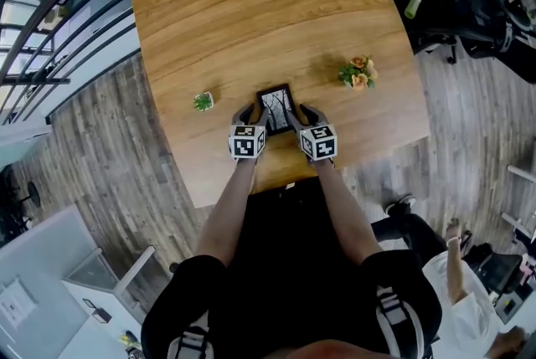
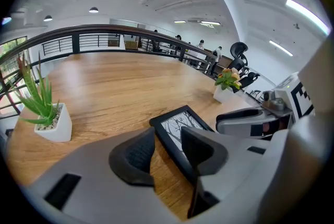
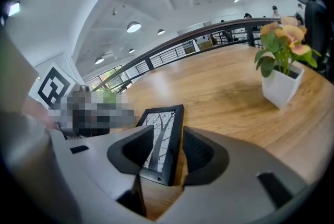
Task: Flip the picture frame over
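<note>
A small black picture frame [image 1: 275, 108] lies flat on the wooden table [image 1: 251, 6] near its front edge, picture side up, showing a bare-tree print. My left gripper [image 1: 251, 115] straddles the frame's left edge [image 2: 180, 126], and a strip of bare wood shows between its left pad and the frame. My right gripper [image 1: 303, 114] straddles the frame's right edge [image 3: 163, 137], with a gap of wood beside its right pad. In both gripper views the jaws [image 2: 167, 152] [image 3: 167, 152] stand apart around the edge without pressing on it.
A small green plant in a white pot [image 1: 203, 101] stands left of the frame. A white pot of orange flowers [image 1: 359, 73] stands to the right. A railing runs behind the table's far edge. A person and office chairs are on the floor at right.
</note>
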A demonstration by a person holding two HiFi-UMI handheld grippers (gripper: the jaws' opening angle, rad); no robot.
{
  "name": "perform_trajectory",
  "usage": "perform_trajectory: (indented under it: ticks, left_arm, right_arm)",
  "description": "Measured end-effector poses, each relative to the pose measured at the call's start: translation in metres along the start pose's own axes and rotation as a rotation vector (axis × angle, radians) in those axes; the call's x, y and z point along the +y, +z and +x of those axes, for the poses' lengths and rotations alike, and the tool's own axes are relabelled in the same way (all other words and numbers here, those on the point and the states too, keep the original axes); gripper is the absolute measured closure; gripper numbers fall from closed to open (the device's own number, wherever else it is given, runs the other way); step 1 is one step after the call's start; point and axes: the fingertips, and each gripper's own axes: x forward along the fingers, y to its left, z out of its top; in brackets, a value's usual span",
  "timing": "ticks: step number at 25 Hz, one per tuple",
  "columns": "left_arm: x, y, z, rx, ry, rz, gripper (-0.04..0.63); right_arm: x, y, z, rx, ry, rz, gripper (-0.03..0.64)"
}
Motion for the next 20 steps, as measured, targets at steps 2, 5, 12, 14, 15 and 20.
perform_trajectory:
  ticks: [2, 5, 12, 14, 15, 20]
  left_arm:
    - [-0.001, 0.001, -0.008, -0.013, -0.002, -0.005, 0.43]
    - [0.001, 0.002, -0.022, -0.031, -0.003, -0.012, 0.43]
    - [0.004, 0.004, -0.052, -0.069, -0.014, -0.004, 0.451]
    - [0.003, 0.003, -0.059, -0.078, -0.019, 0.0, 0.463]
    - [0.002, 0.002, -0.063, -0.083, -0.023, 0.003, 0.47]
    - [0.002, -0.003, -0.081, -0.105, -0.033, -0.003, 0.523]
  right_arm:
    - [0.005, 0.001, -0.005, -0.013, 0.002, -0.012, 0.437]
    - [0.013, 0.004, -0.014, -0.038, -0.004, -0.024, 0.465]
    - [0.027, 0.006, -0.035, -0.098, -0.015, -0.028, 0.503]
    - [0.025, 0.006, -0.043, -0.12, -0.031, -0.001, 0.537]
    - [0.023, 0.005, -0.047, -0.132, -0.04, 0.012, 0.557]
    - [0.02, 0.005, -0.064, -0.148, -0.08, -0.019, 0.611]
